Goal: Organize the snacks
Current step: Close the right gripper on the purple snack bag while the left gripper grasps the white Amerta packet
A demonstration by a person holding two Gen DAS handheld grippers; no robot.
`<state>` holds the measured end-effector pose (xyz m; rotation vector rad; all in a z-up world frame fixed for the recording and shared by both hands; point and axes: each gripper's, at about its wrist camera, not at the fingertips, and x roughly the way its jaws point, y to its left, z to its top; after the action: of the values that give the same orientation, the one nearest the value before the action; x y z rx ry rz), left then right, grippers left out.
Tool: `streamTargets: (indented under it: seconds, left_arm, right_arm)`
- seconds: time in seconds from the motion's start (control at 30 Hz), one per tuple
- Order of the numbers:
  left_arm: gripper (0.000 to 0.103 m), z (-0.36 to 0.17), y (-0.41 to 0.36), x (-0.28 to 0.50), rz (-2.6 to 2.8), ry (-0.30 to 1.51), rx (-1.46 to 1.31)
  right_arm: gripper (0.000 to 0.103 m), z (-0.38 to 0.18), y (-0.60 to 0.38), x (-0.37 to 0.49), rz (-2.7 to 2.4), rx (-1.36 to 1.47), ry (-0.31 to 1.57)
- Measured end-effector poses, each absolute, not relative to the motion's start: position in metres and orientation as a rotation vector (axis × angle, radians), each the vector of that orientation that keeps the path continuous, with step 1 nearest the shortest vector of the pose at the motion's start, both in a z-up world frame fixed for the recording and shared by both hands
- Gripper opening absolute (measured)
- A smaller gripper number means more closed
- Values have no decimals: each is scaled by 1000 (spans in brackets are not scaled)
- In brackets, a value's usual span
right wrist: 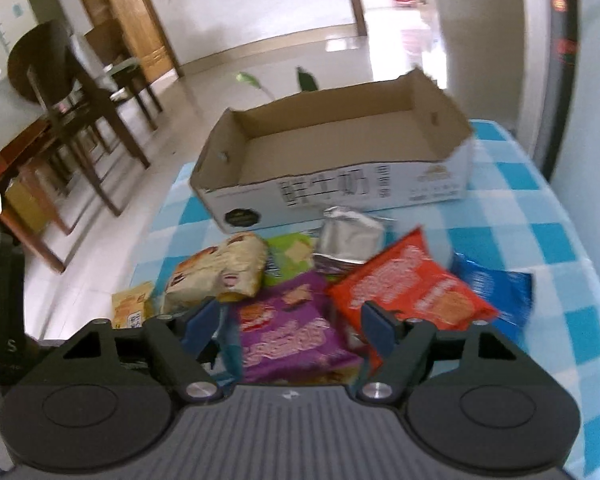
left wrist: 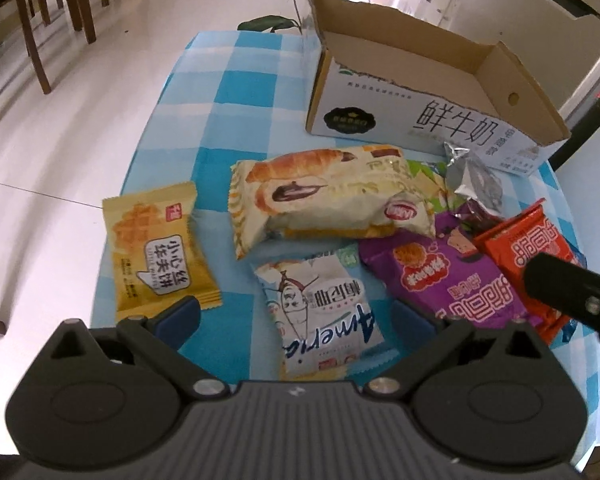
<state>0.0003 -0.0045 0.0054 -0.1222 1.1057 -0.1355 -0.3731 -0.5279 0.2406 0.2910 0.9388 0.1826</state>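
Note:
Several snack packets lie on a blue-checked tablecloth (left wrist: pixel 220 92) in front of an open, empty cardboard box (left wrist: pixel 412 76), which also shows in the right wrist view (right wrist: pixel 340 148). My left gripper (left wrist: pixel 296 316) is open, its fingers either side of a white "America" packet (left wrist: pixel 320 312). A yellow waffle packet (left wrist: pixel 160 248) lies to its left and a cream croissant packet (left wrist: pixel 328 196) beyond. My right gripper (right wrist: pixel 288 332) is open over a purple packet (right wrist: pixel 292 332), with an orange packet (right wrist: pixel 412 292) to its right. Its dark body (left wrist: pixel 572 296) shows in the left wrist view.
A silver foil packet (right wrist: pixel 348 240), a green packet (right wrist: pixel 292 256) and a blue packet (right wrist: pixel 496 292) lie near the box. Wooden chairs (right wrist: pixel 72 92) and a table stand to the left on a pale tiled floor. A plant (left wrist: pixel 284 20) rises behind the table.

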Motion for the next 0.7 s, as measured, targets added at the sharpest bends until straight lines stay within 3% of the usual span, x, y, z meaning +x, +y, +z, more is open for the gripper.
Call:
streamTargets:
  seconds: [0.17, 0.7]
  left_arm:
    - [99, -9, 2, 0, -124, 1135, -124]
    - [95, -6, 28, -5, -145, 1114, -145]
  right_arm:
    - [71, 222, -517, -358, 181, 298, 1005]
    - [75, 197, -501, -354, 175, 293, 1124]
